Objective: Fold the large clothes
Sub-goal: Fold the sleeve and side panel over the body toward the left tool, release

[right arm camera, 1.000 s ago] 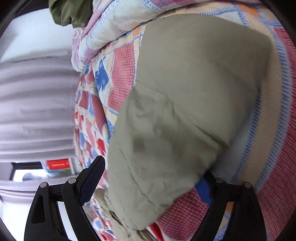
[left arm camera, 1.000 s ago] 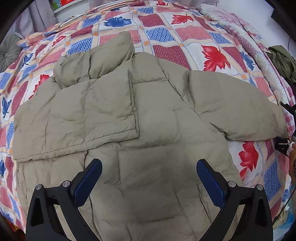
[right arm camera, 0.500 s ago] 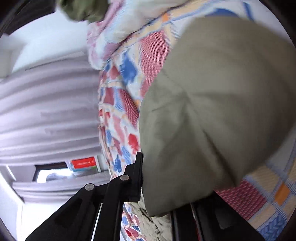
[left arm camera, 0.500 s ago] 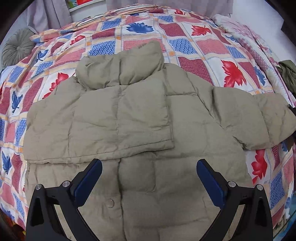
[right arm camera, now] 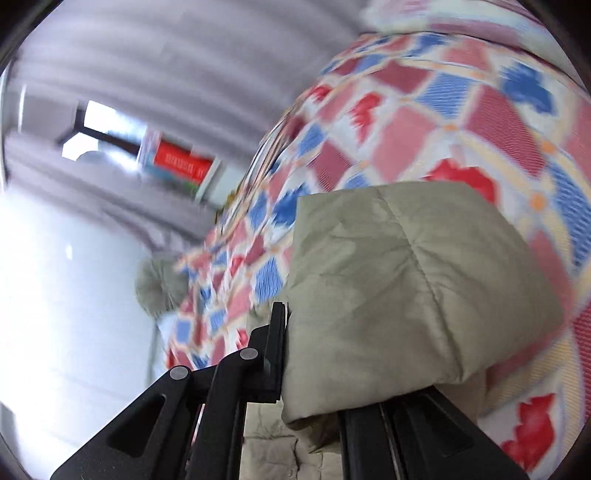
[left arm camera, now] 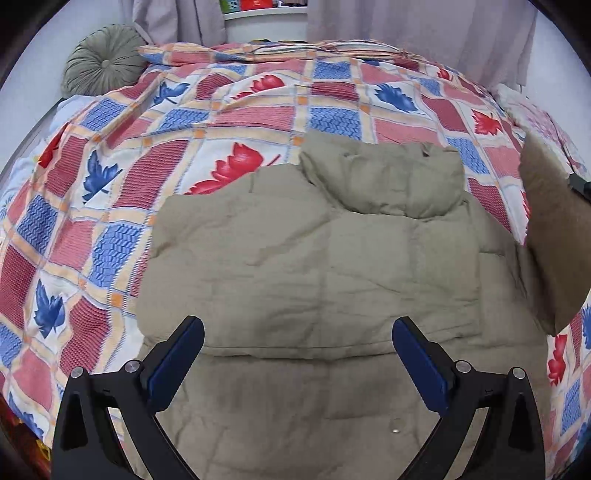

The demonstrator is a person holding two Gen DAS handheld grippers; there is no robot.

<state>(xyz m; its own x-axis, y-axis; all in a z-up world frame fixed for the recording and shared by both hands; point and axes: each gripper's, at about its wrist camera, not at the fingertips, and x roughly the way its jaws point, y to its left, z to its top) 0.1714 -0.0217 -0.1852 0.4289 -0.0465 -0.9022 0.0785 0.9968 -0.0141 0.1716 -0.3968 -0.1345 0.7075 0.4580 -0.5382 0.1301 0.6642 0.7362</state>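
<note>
Jacket (left arm camera: 314,266): flat on quilt (left arm camera: 110,206), one sleeve folded across.
Right gripper (right arm camera: 314,369): pinching other sleeve (right arm camera: 406,295), lifted beside jacket for folding.
Left gripper (left arm camera: 297,365): spread, empty, above hem.

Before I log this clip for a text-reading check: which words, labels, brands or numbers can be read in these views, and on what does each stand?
None can be read.
Red box with a white strip of print on the shelf by the grey curtain: there is lettering, but it is too blurred to read.
Colourful items on the white shelf behind the bed: cut off at the edge, no legible text.
Puffy olive-beige quilted jacket and patchwork leaf-print bedspread: no label or print shows.
</note>
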